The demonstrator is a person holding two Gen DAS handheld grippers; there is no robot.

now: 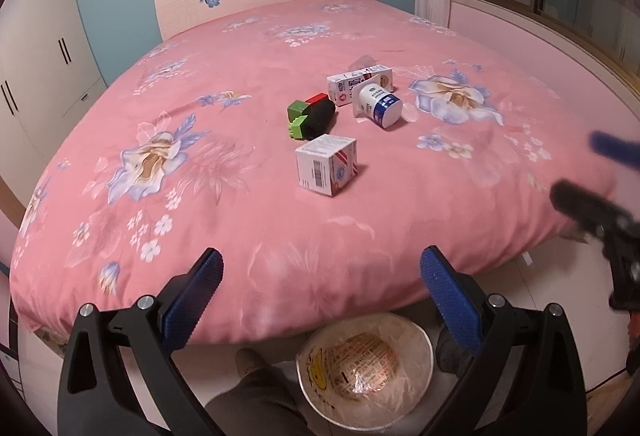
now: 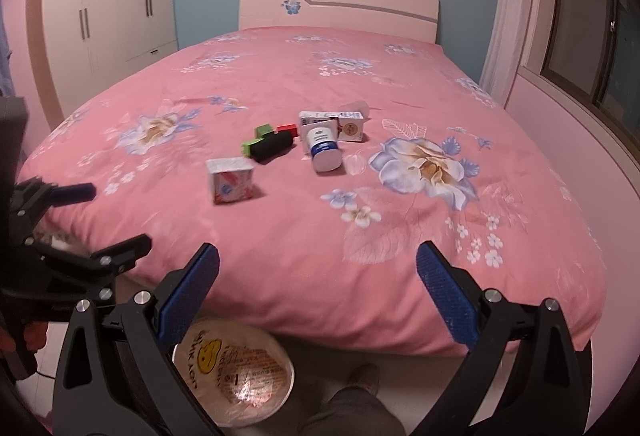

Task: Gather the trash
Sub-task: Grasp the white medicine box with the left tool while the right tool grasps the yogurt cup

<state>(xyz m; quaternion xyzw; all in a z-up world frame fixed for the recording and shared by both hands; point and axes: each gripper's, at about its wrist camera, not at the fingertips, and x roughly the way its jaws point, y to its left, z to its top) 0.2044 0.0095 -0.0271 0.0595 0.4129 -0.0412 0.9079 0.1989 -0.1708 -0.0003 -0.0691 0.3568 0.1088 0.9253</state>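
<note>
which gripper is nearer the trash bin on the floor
Left. The left gripper hangs almost directly above the trash bin at the bed's foot; the right gripper is off to the bin's right side.

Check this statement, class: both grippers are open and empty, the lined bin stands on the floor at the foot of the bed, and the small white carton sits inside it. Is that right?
Not quite. The small white carton sits on the pink bedspread, not in the lined bin, as the left wrist view shows. The left gripper and right gripper are indeed open and empty.
</note>
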